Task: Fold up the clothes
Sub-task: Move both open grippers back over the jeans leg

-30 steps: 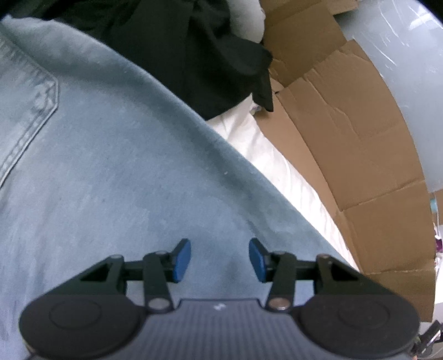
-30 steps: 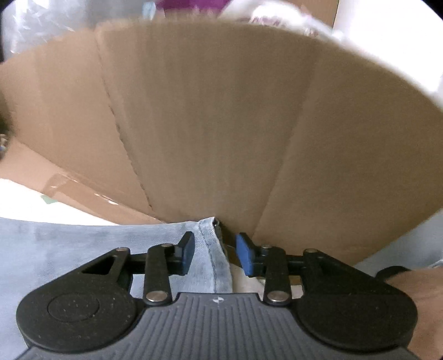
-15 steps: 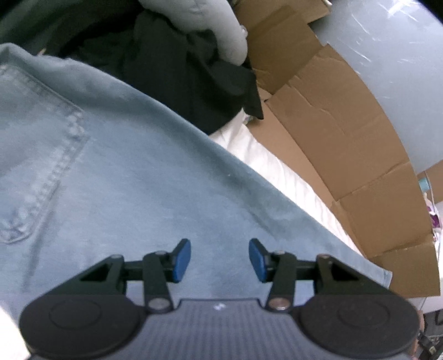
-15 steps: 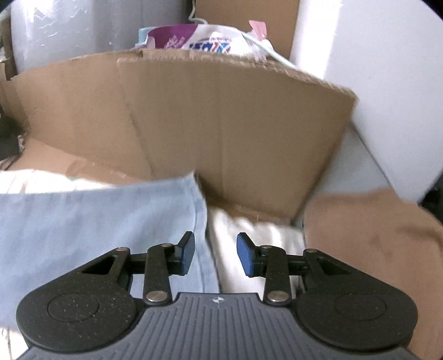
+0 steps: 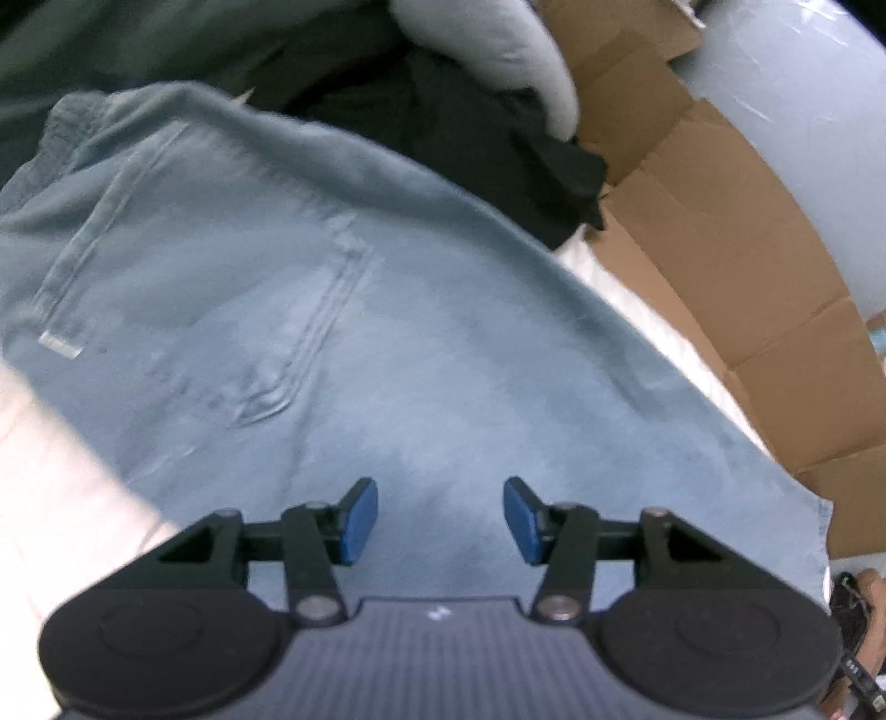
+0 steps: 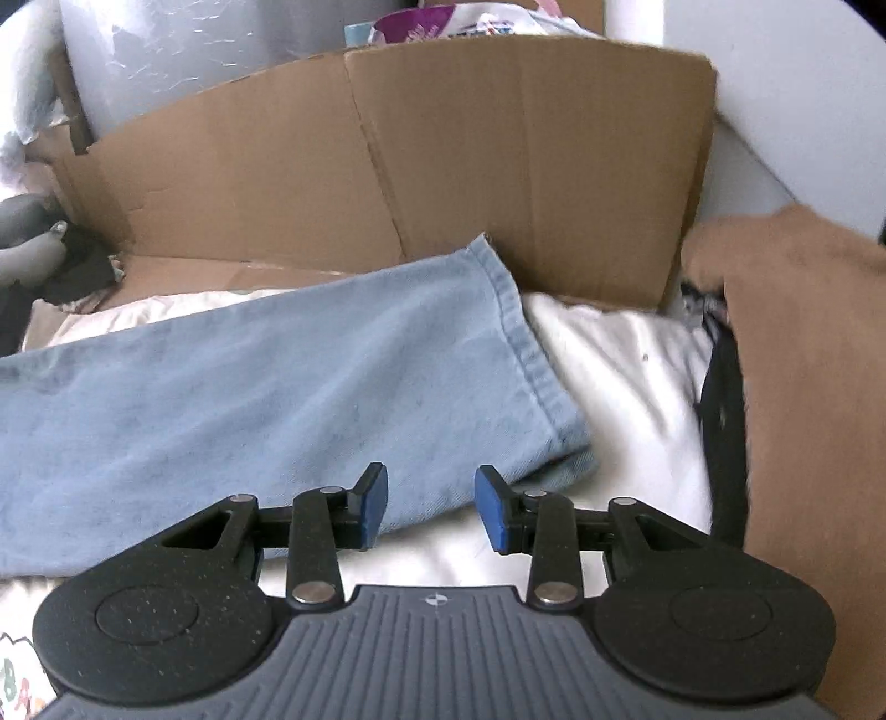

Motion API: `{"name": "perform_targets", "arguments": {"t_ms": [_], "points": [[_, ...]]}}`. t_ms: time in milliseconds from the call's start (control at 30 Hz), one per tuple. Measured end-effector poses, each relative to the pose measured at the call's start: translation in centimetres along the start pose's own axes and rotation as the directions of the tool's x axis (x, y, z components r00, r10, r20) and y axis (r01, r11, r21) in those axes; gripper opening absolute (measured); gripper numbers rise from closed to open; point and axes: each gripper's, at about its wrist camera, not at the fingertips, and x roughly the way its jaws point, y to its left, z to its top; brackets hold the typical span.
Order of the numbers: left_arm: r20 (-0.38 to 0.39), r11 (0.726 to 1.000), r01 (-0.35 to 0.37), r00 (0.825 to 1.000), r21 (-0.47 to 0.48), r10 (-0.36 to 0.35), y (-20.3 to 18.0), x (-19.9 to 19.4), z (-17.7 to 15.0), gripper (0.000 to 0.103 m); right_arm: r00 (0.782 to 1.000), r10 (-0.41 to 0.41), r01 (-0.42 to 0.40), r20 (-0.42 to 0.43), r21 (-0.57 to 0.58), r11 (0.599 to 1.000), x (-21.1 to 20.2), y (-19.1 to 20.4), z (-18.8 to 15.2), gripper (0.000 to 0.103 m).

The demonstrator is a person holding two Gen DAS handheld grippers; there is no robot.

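Jeans [image 5: 343, 343]: light blue denim, soft and faded, laid flat on a white sheet [image 6: 620, 365]. Directly ahead of and beneath the left hand-held gripper [image 5: 441, 520] lies the seat section, with a stitched back pocket [image 5: 221, 288] forward and to its left; the image is motion-blurred and the waistband end is hard to make out. Ahead of the right hand-held gripper [image 6: 431, 510] lies one leg, its double-stitched hem [image 6: 526, 354] forward and slightly to its right, the lower hem corner just beyond the blue pads.

Left hand-held gripper: black linkage, blue pads, jaws parted and opening, nothing between them; denim only behind.

Right hand-held gripper: same build, jaws parted and opening, empty; sheet and hem edge show through the gap.

Cardboard [image 6: 443, 166]: brown corrugated panels, creased, standing as a wall beyond the jeans.

Dark clothing [image 5: 470, 127]: black, crumpled heap forward of the left hand-held gripper, partly under a grey rounded item [image 5: 498, 44], cut off at the top.

Brown fabric [image 6: 803, 387]: fuzzy, to the right of the right hand-held gripper, blurred, cut off by the frame edge.
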Motion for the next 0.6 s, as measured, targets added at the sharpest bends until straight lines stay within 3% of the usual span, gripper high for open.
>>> {"name": "perform_targets", "arguments": {"t_ms": [200,267,400,600], "points": [[-0.014,1.0,-0.004,1.0,-0.021,0.004,-1.3,-2.0,-1.5,0.054,0.998,-0.058,0.059,-0.011,0.092,0.994,1.3,0.3,-1.2,0.044],[-0.017,1.0,0.003,1.0,-0.014,-0.003,-1.7,-1.9,-1.2,0.054,0.999,-0.03,0.034,-0.036,0.097,0.995,1.5,0.4,-1.3,0.044],[-0.026,1.0,-0.001,1.0,0.005,0.001,-2.4,-2.3,-0.7,0.055,0.999,0.013,-0.014,-0.049,-0.019,1.0,0.4,0.6,-1.1,0.045],[-0.06,0.997,0.004,0.998,0.078,0.001,-6.0,-1.1,-1.0,0.055,0.998,0.045,-0.042,-0.051,0.07,0.997,-0.3,-1.7,-2.4,0.045]]}}
